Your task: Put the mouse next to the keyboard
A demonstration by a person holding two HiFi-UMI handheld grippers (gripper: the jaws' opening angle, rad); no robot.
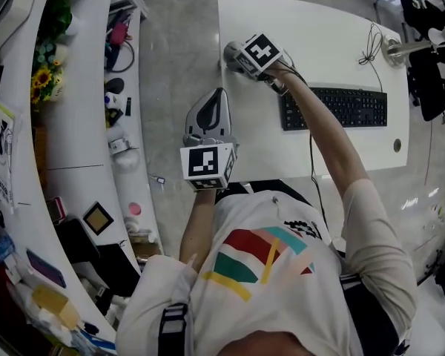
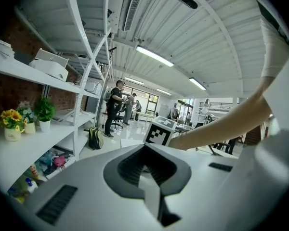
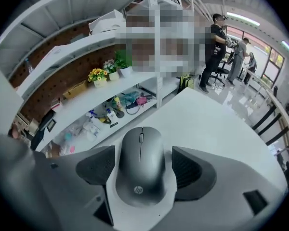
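- Both tongs are in view. The right gripper (image 1: 237, 56) is down on the white table (image 1: 319, 28), to the left of the keyboard (image 1: 334, 107) and beyond its far edge.
- Its two jaws stand on either side of the mouse (image 3: 140, 165), and the dark pads (image 3: 97, 165) lie close against the mouse's flanks, so it is clamped on the mouse.
- The grey mouse rests flat on the table, close to the table's left edge. It is to the left of the keyboard's left end and farther from the person, apart from the keyboard and not touching it.
- The left gripper (image 2: 145, 167) has its jaws pressed together with nothing between them.
- This gripper is held in the air to the left of the keyboard, outside the table's left edge and nearer to the person's body.
- The black keyboard lies flat on the table, and the person's right arm reaches over its left end.
- A thin dark cable (image 1: 370, 44) lies in a loop beyond the keyboard's right end.
- Well to the left of the keyboard, across a strip of floor, stand white shelves (image 1: 81, 110) with yellow flowers (image 1: 41, 80) and small objects on them.
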